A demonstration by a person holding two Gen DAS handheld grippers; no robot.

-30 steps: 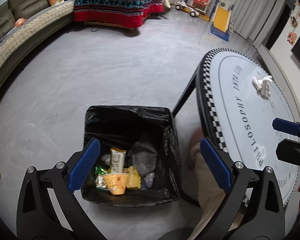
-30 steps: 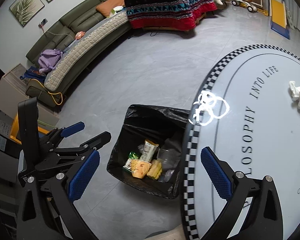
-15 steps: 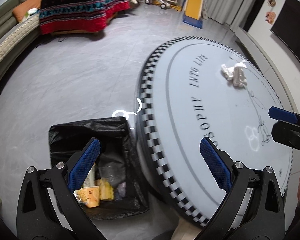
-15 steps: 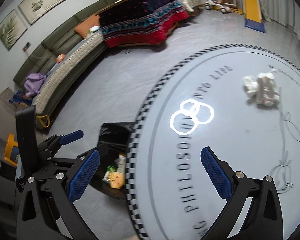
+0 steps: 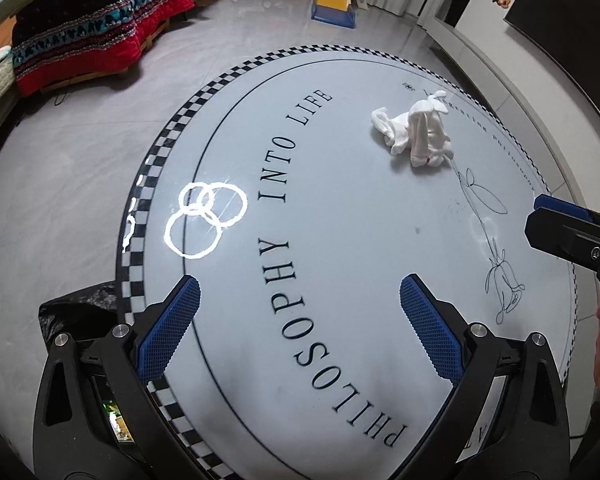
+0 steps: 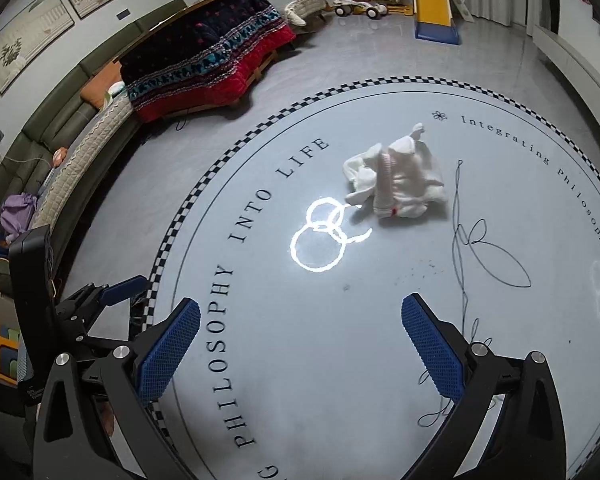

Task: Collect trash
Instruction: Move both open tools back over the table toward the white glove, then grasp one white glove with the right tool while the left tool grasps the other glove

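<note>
Your left tool (image 5: 300, 304) hangs wide open and empty over the surface (image 5: 340, 240) near its left edge, your right tool (image 6: 300, 320) equally spread, the crumpled white tissue (image 6: 396, 178) lying toward the far edge.

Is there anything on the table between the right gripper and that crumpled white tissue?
Nothing visible. The right gripper is open, and only bare table with printed lettering and a light reflection lies before the crumpled white tissue.

A round bench (image 6: 340, 360) with a checkered rim and printed lettering stands on grey floor (image 6: 204, 152); beyond it, a red-and-navy quilt (image 6: 208, 68), a green sofa (image 6: 56, 120) and a yellow toy slide (image 6: 434, 4).
</note>
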